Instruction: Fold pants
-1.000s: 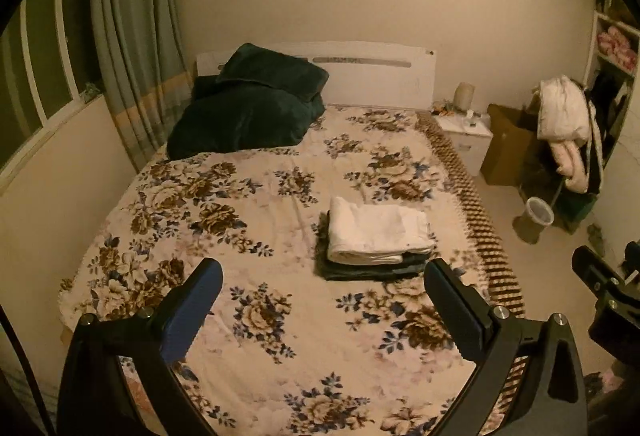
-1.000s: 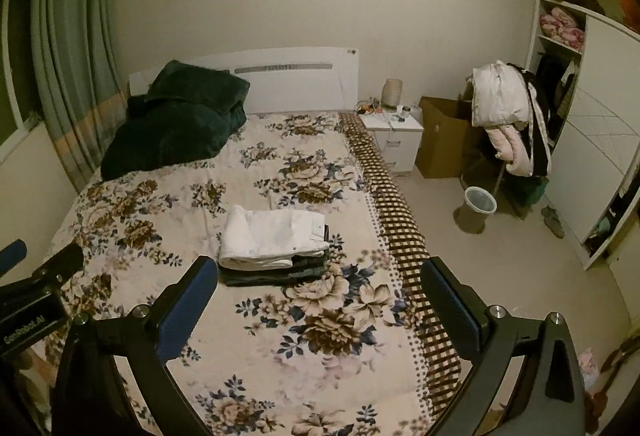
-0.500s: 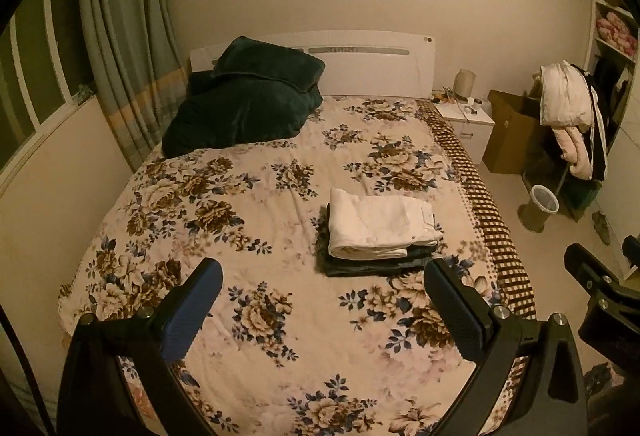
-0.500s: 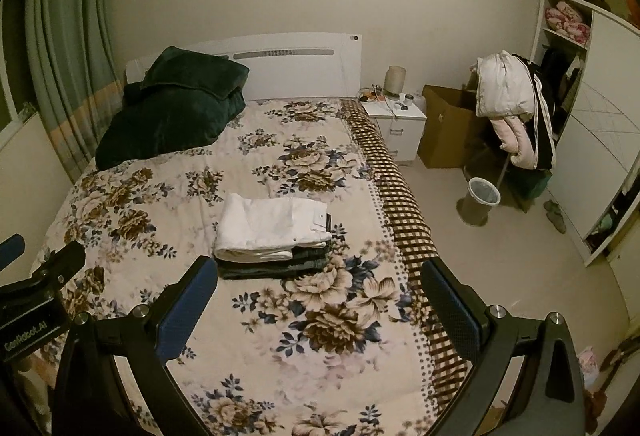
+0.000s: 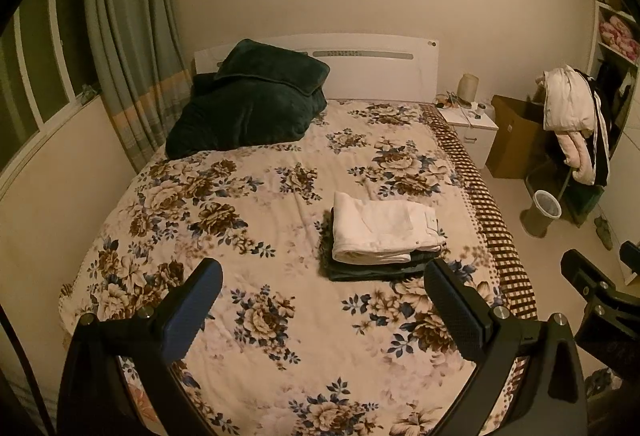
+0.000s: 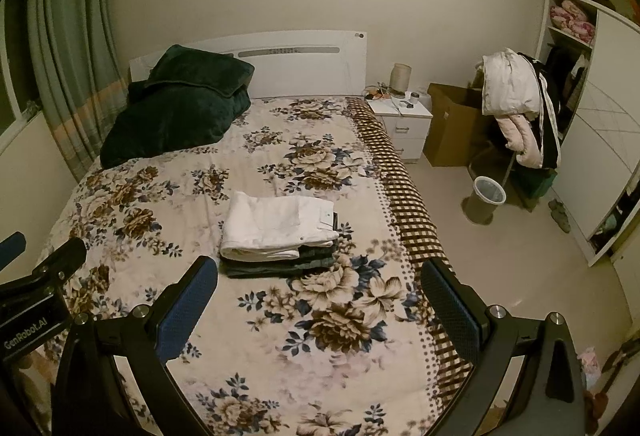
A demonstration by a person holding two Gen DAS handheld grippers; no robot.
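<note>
A home bedroom: a bed [image 6: 280,316] with a floral cover and white headboard [image 6: 304,63], a dark green pillow [image 6: 192,75] at its head, a nightstand [image 6: 404,123] beside it, curtains [image 6: 68,55], and a wardrobe [image 6: 592,107] with clothes.

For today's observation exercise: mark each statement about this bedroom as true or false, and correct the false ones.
1. The folded white pants lie on top of darker folded garments. True.
2. The left tool grips the white pants. False: it is open, holding nothing.
3. The dark green plush blanket sits near the white headboard. True.
4. The right tool is shut. False: it is open.
5. The grey wastebasket stands on the floral bedspread. False: it is on the floor.
</note>
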